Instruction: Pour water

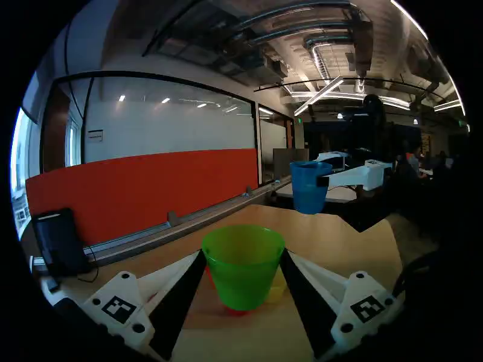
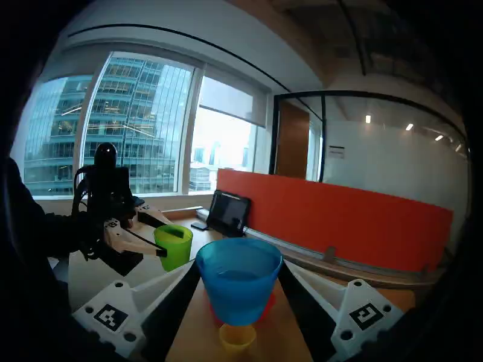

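Observation:
My left gripper (image 1: 243,258) is shut on a green plastic cup (image 1: 243,271), held upright above the wooden table (image 1: 338,235). In the right gripper view the same green cup (image 2: 173,246) hangs farther off to the left, with the left gripper's fingers (image 2: 130,239) and a dark-sleeved arm behind it. My right gripper (image 2: 239,268) is shut on a blue cup (image 2: 238,286), upright, with water showing inside. In the left gripper view the blue cup (image 1: 309,187) floats beyond the table's far edge, pinched by white fingers (image 1: 350,176).
A yellow cup (image 2: 236,339) and a red cup (image 2: 265,312) stand on the table under the blue cup; they peek out below the green cup (image 1: 276,294). An orange partition (image 1: 139,187) and a dark propped-up device (image 1: 57,241) border the table. Windows (image 2: 139,133) lie behind.

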`<state>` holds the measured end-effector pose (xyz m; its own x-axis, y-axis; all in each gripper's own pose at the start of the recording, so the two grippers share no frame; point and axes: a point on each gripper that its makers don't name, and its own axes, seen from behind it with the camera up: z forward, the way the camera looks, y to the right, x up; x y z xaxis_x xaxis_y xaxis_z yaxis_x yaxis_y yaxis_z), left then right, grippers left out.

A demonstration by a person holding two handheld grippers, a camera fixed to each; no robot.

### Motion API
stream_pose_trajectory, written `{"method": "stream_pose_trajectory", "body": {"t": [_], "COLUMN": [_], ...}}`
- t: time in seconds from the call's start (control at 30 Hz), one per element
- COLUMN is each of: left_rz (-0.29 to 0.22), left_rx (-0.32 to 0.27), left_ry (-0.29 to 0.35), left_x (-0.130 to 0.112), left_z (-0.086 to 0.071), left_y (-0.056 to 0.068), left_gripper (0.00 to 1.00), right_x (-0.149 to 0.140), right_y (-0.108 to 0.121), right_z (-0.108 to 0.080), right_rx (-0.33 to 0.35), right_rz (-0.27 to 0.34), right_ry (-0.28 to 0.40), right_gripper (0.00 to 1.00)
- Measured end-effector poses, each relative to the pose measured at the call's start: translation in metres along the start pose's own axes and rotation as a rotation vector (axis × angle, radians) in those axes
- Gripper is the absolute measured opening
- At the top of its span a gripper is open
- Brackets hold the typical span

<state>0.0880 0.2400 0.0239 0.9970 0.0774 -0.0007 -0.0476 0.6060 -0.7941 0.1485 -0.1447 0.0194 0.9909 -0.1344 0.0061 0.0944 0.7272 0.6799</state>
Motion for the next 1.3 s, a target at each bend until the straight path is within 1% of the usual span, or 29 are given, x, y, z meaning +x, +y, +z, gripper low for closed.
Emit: {"method": "stream_pose_trajectory", "body": {"t": [0.2, 0.3, 0.67, 0.87, 1.1, 1.3], "left_rz": [-0.006, -0.014, -0.014, -0.016, -0.019, -0.021], "left_rx": [0.0, -0.006, -0.018, -0.024, -0.039, -0.043], "left_ry": [0.018, 0.021, 0.037, 0.04, 0.034, 0.037], "left_x": [0.003, 0.002, 0.006, 0.007, 0.004, 0.002], "left_z": [0.001, 0.0, -0.003, -0.005, -0.005, -0.005], "left_y": [0.003, 0.006, 0.017, 0.023, 0.034, 0.038], "left_gripper": [0.87, 0.87, 0.87, 0.87, 0.87, 0.87], "right_x": [0.005, 0.007, 0.022, 0.03, 0.042, 0.052], "right_y": [-0.003, -0.005, -0.004, -0.006, -0.009, -0.008], "right_z": [0.003, 0.005, 0.014, 0.019, 0.026, 0.03], "right_rx": [0.016, 0.025, 0.044, 0.058, 0.067, 0.056], "right_rz": [-0.023, -0.044, -0.124, -0.197, -0.305, -0.397], "right_ry": [0.002, 0.002, 0.011, 0.014, 0.023, 0.029], "right_gripper": [0.92, 0.92, 0.92, 0.92, 0.91, 0.91]}}
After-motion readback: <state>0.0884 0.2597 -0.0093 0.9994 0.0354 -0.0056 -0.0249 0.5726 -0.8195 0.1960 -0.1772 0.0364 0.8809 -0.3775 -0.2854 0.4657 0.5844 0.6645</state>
